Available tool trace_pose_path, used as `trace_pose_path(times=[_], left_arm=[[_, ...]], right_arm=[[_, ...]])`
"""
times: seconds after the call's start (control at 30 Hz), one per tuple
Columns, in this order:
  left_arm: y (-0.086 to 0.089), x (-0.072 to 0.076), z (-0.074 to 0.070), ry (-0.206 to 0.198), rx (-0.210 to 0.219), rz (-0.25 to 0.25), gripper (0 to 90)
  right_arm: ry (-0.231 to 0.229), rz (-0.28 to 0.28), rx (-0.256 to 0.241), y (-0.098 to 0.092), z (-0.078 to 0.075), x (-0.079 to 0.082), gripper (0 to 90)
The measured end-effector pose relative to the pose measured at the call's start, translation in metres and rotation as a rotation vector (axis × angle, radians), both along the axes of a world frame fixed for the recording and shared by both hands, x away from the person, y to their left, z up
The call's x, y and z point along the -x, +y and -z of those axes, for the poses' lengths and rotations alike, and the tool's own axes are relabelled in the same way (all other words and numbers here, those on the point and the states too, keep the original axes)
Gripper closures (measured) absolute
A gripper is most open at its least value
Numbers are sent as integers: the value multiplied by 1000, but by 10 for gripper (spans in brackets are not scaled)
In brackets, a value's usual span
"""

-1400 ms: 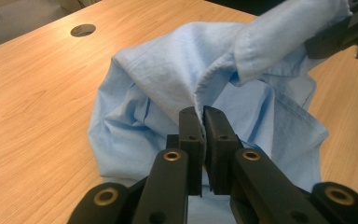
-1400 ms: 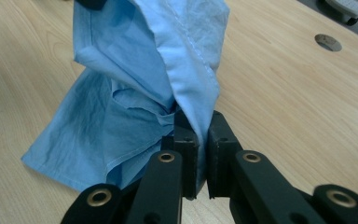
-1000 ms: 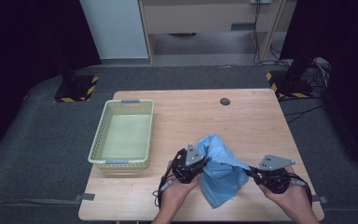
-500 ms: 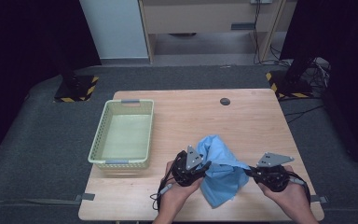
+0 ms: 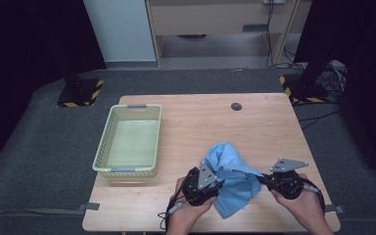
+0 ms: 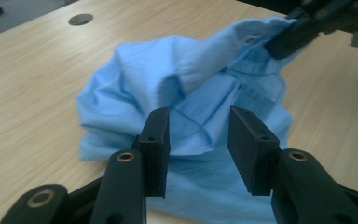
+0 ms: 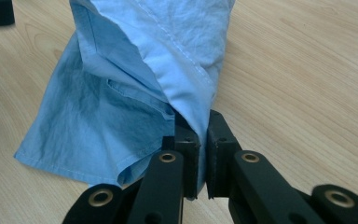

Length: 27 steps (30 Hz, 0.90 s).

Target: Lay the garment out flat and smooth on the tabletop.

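With your right gripper (image 7: pixel 196 154) clamped on an edge of the blue shirt (image 5: pixel 232 178) crumpled on the surface's (image 5: pixel 200 120) near side, push your left gripper's (image 6: pixel 198 140) wide-open, empty jaws squarely around a fold before closing.

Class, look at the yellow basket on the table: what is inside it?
The yellow basket looks empty: its pale floor shows bare in the high view. The blue shirt lies outside it on the table. The strip just behind its near wall is hidden.
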<state>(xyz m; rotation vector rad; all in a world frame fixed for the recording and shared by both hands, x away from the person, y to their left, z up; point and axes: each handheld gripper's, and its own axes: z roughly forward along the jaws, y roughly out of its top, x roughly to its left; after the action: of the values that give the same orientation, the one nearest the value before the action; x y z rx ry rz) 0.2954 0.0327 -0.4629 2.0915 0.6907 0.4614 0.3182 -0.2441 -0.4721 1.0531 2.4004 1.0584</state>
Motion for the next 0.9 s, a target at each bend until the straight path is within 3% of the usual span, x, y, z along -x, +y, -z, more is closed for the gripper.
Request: trace_pose_path(times=[0.23, 0.4, 0.5, 0.57, 0.7, 0.9], left_arm=[[-27, -5, 25, 8, -79, 17, 517], [-44, -10, 33, -41, -131, 12, 517], [-50, -15, 38, -62, -154, 8, 578], [-54, -18, 42, -114, -216, 8, 681], [-52, -21, 43, -106, -204, 24, 872], [-42, -19, 31, -75, -166, 34, 900]], right_arm=[[10, 5, -2, 1, 1, 0, 859], [11, 1, -6, 1, 0, 0, 859], [11, 2, -7, 1, -1, 1, 859], [8, 0, -8, 1, -1, 1, 859], [4, -3, 0, 1, -2, 0, 859], [2, -1, 8, -2, -4, 0, 862]])
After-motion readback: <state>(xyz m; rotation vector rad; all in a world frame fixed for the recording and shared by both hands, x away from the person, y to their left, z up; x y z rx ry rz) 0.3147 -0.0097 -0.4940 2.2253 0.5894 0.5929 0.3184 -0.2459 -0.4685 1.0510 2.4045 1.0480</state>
